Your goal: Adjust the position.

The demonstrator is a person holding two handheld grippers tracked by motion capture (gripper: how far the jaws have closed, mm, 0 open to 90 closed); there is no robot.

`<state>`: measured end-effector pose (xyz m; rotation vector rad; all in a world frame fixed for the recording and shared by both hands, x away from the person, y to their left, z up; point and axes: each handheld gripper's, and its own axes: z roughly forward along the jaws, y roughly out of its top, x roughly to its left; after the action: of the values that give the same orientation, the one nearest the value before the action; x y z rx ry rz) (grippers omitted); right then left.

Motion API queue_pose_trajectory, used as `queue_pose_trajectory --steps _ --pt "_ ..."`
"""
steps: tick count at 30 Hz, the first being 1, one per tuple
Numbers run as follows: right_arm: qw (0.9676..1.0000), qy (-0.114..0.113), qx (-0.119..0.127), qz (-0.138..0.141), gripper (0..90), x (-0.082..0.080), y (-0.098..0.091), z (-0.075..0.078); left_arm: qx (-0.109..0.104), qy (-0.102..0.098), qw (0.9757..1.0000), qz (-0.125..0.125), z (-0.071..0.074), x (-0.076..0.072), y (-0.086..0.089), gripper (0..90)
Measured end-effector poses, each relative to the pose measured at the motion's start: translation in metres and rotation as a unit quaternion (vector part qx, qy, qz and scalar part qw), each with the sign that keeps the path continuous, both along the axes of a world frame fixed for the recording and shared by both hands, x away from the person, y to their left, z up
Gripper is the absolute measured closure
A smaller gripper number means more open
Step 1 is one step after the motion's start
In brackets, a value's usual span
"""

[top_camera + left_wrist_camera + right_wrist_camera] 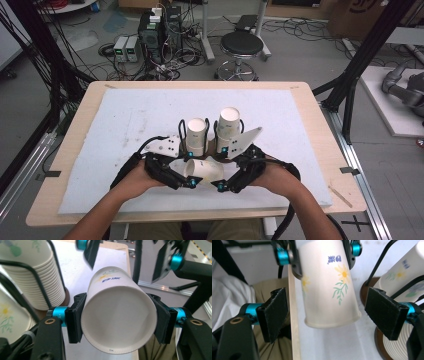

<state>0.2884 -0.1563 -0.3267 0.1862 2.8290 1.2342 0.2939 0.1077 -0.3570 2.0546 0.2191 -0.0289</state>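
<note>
So the left claw [117, 321] is clamped tight on a paper cup [117, 315], holding it sideways just above the table [125, 125], right in front of two cup stacks [196, 135] in their wire holders. The right claw [334, 315] is spread wide, pads off the cup's base end.

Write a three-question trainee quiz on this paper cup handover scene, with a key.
1. True or false: the left gripper is shut on the white flower-printed paper cup.
2. The right gripper's pads stand: A) pressed on the cup, B) apart from it, C) closed empty.
3. Fill in: beside the held cup, stacks of cups sit upside down in black ____ holders.

Key: 1 true; 2 B, jaws open, no pad touching the cup; 3 wire.
</note>
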Motion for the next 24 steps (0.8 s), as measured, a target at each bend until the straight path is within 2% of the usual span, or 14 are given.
queue_pose_trajectory --steps 2,6,7,9,10,12,13,14,15,16,17,21,23,24 --pt "0.9996 -0.008 0.023 -0.012 19.6 -0.001 -0.006 0.000 -0.009 0.001 0.9999 0.009 -0.003 0.001 0.005 37.1" --pt "0.9986 -0.018 0.044 -0.022 19.6 -0.003 -0.012 -0.001 -0.023 0.004 0.9995 0.019 -0.007 0.001 0.009 37.1" --pt "0.9975 -0.021 0.060 -0.033 19.6 -0.003 -0.015 -0.002 -0.028 0.004 0.9993 0.023 -0.008 0.002 0.011 37.1" --pt "0.9967 -0.023 0.066 -0.040 19.6 -0.003 -0.017 -0.003 -0.036 0.004 0.9989 0.030 -0.011 0.002 0.014 37.1" --pt "0.9949 -0.025 0.081 -0.055 19.6 -0.003 -0.022 -0.004 -0.041 0.003 0.9987 0.031 -0.012 0.002 0.015 37.1" --pt "0.9939 -0.026 0.088 -0.060 19.6 -0.004 -0.024 -0.005 -0.052 0.002 0.9980 0.037 -0.014 0.001 0.018 37.1" --pt "0.9923 -0.026 0.101 -0.067 19.6 -0.005 -0.027 -0.008 -0.069 0.000 0.9968 0.040 -0.017 0.000 0.021 37.1" --pt "0.9915 -0.028 0.105 -0.072 19.6 -0.005 -0.029 -0.010 -0.069 0.000 0.9968 0.040 -0.017 0.000 0.021 37.1" --pt "0.9902 -0.025 0.113 -0.078 19.6 -0.006 -0.030 -0.012 -0.084 -0.005 0.9954 0.046 -0.018 0.000 0.024 37.1" --pt "0.9902 -0.025 0.113 -0.078 19.6 -0.006 -0.030 -0.012 -0.084 -0.005 0.9954 0.046 -0.018 0.000 0.024 37.1" --pt "0.9883 -0.026 0.125 -0.083 19.6 -0.007 -0.033 -0.017 -0.098 -0.006 0.9940 0.048 -0.020 -0.001 0.027 37.1" --pt "0.9840 -0.025 0.148 -0.096 19.6 -0.009 -0.035 -0.027 -0.107 -0.008 0.9929 0.050 -0.023 -0.003 0.029 37.1" --pt "0.9835 -0.013 0.155 -0.092 19.6 -0.010 -0.034 -0.034 -0.109 -0.008 0.9929 0.049 -0.024 -0.004 0.029 37.1" --pt "0.9827 -0.018 0.156 -0.098 19.6 -0.009 -0.034 -0.037 -0.108 -0.009 0.9929 0.049 -0.024 -0.004 0.029 37.1"
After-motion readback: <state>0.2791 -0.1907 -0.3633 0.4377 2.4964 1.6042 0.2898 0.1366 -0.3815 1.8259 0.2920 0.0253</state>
